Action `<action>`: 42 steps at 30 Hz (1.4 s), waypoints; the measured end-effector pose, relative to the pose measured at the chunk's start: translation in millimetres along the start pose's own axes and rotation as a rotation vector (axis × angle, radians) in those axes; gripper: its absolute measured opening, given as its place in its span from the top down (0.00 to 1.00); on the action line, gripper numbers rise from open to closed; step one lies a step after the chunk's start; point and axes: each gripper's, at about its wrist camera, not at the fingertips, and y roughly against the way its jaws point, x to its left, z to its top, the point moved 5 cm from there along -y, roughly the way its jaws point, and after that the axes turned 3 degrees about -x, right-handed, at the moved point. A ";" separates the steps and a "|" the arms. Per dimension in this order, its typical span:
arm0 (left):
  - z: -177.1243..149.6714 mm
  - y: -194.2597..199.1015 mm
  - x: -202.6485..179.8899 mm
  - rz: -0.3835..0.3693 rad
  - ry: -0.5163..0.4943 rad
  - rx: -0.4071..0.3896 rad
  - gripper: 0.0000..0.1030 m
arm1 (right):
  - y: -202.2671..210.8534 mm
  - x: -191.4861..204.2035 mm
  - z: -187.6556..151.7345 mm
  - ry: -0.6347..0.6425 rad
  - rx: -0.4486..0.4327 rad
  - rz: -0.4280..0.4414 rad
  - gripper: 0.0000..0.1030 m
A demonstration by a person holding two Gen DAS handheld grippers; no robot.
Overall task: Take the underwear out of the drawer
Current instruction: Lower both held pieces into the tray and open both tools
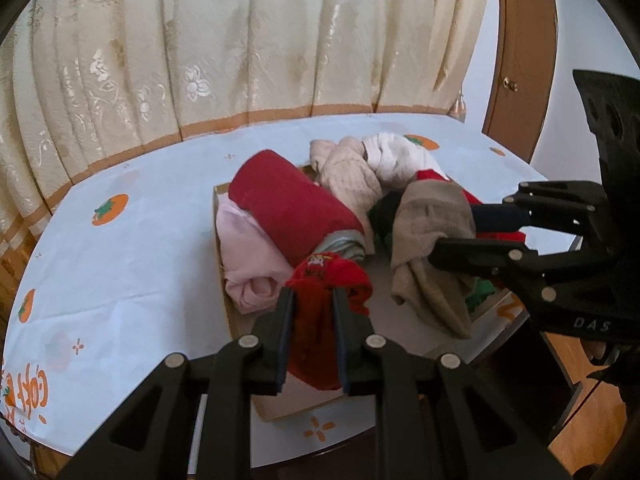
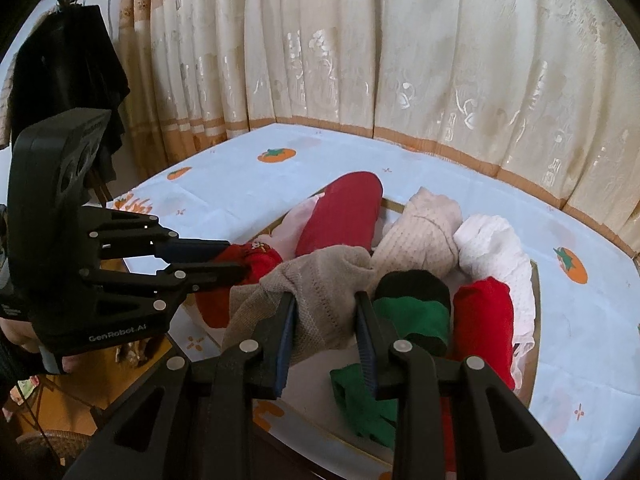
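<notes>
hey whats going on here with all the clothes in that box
A person holds a gripper in each hand over a shallow cardboard box of rolled clothes on a table. The left gripper is shut on a red garment at the box's near side. The right gripper has its fingers around a beige garment, part of it draping loose. Both pieces are still over the box.

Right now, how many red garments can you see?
3: a big red roll at the box's left, a red sock gripped by the left fingers, a red bundle at the right. More may be hidden underneath.
</notes>
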 end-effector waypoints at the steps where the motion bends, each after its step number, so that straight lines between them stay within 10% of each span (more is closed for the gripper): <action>1: -0.5 -1.1 0.0 -0.001 -0.001 0.006 0.84 | -1.2 -0.7 -0.1 0.001 0.006 -0.001 0.70; 42: -13.3 -30.0 3.7 -0.013 0.011 0.106 0.81 | -42.8 -8.4 -23.1 -0.023 0.170 0.004 0.68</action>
